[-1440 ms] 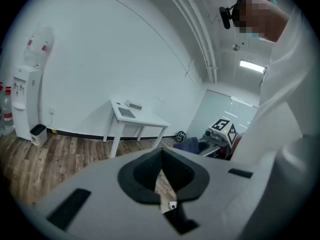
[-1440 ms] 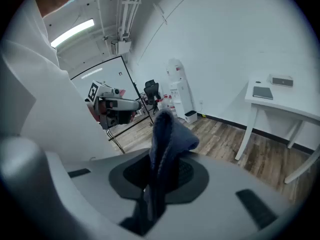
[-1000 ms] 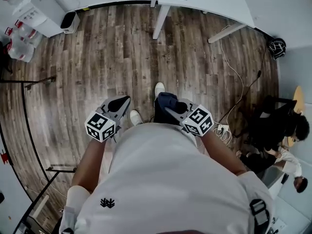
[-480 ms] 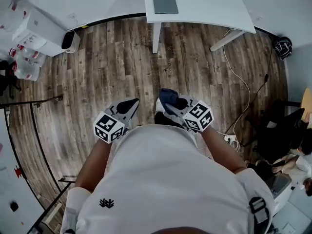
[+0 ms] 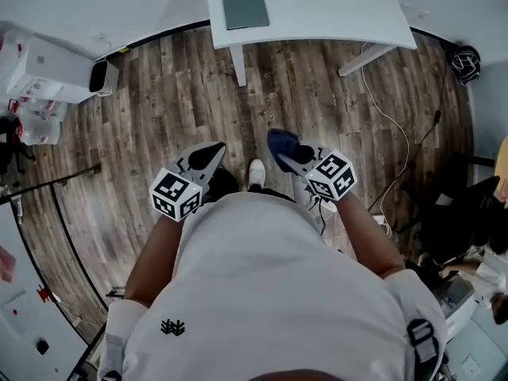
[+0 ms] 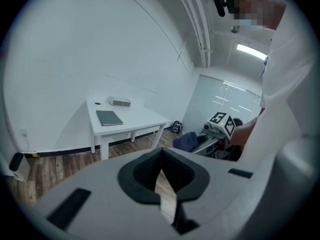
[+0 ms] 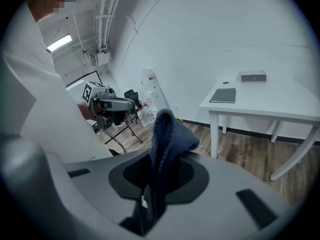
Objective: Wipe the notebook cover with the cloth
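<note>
A dark grey notebook (image 5: 244, 5) lies flat on the white table (image 5: 317, 6) at the top of the head view; it also shows as the notebook (image 6: 109, 118) and the notebook (image 7: 223, 95) in the gripper views. My right gripper (image 5: 287, 155) is shut on a dark blue cloth (image 5: 283, 144), and the cloth (image 7: 164, 149) stands up between its jaws. My left gripper (image 5: 205, 158) is shut with nothing in it. Both grippers hang over the wood floor, well short of the table.
A small grey box (image 6: 120, 102) sits on the table behind the notebook. White table legs (image 5: 237, 64) stand ahead. White boxes and bottles (image 5: 36, 78) line the left wall. A cable (image 5: 389, 125) runs across the floor on the right, near a dark chair (image 5: 452, 213).
The person has stepped towards the table: the table and notebook come further into view and lower in the head view. Both grippers stay shut, the right one still on the cloth.
</note>
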`<action>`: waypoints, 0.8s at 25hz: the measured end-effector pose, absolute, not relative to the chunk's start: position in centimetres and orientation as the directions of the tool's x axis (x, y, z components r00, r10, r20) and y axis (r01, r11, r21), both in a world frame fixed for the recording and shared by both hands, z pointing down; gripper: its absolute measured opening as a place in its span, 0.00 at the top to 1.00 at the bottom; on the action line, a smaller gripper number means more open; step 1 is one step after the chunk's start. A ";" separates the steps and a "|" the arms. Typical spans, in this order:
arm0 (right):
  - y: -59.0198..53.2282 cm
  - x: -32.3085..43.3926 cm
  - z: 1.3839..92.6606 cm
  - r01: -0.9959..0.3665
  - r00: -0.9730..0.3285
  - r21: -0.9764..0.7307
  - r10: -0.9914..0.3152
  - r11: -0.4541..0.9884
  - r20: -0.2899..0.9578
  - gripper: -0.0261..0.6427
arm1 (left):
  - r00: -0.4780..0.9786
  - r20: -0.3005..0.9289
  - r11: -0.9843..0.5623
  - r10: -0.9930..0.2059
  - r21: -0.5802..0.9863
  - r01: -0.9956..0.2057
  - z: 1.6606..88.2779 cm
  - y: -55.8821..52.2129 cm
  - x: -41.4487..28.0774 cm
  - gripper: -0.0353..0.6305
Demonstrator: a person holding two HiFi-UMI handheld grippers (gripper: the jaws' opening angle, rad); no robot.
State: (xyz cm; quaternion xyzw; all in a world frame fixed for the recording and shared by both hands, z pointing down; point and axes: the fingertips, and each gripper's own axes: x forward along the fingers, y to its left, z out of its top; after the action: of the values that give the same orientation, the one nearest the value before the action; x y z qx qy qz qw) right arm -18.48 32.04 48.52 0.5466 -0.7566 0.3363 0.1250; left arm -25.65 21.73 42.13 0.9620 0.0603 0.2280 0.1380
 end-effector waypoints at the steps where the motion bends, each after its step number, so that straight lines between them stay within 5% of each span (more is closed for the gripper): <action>1: 31.7 -17.8 48.7 -0.911 -0.372 -0.375 -0.741 0.174 0.559 0.88 | 0.886 0.424 -0.952 0.185 0.300 0.056 42.4 21.3 -25.1 0.94; 20: 17.6 -2.2 48.0 -0.961 -0.261 -0.253 -0.681 0.114 0.684 0.88 | 0.823 0.444 -0.922 0.354 0.312 0.229 46.6 7.0 -9.2 0.94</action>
State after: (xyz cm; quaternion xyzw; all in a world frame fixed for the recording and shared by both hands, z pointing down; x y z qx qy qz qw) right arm -2.16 17.56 47.98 0.5721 -0.7175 0.3403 0.2054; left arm -9.24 6.96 46.63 0.9467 0.1540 0.2545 0.1236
